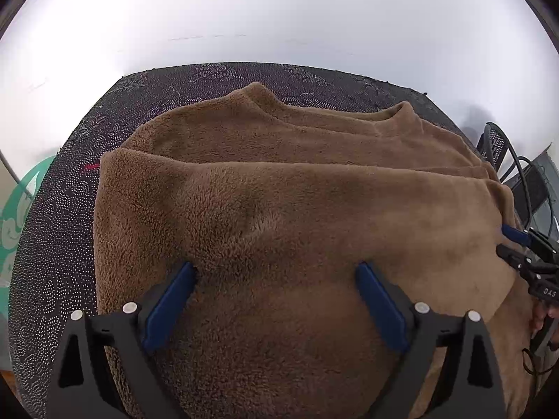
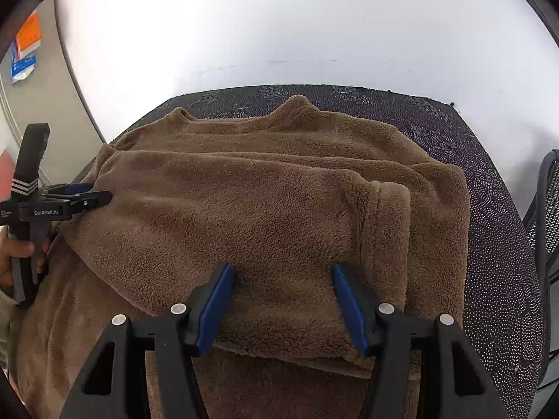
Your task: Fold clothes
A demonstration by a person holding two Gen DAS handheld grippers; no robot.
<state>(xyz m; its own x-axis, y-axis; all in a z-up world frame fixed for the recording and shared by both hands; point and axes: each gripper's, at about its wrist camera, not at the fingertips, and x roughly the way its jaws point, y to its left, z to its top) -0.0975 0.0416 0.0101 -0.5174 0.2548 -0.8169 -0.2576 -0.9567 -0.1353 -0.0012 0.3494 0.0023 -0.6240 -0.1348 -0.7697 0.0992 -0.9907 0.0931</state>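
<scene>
Left gripper (image 1: 276, 272): jaws wide apart, blue pads (image 1: 167, 305) resting on the near fold, clamping nothing
Right gripper (image 2: 282, 272): jaws wide apart, pads (image 2: 213, 309) down on the top layer near its front edge, holding nothing
Sweater (image 1: 279, 188): brown fleece, lying on the dark dotted mat (image 1: 59, 216), sides folded in, collar at the far edge
Sleeve cuff (image 2: 387, 188): lies on top at the right side
Step in hand: judged as flattening before the next fold
Method: close each pair of jaws on the near hem at matching points, lift evenly, carry toward the collar, keep edges aligned
Risk: thick pile may slip or bunch
Wall (image 1: 279, 17): white, behind the mat
</scene>
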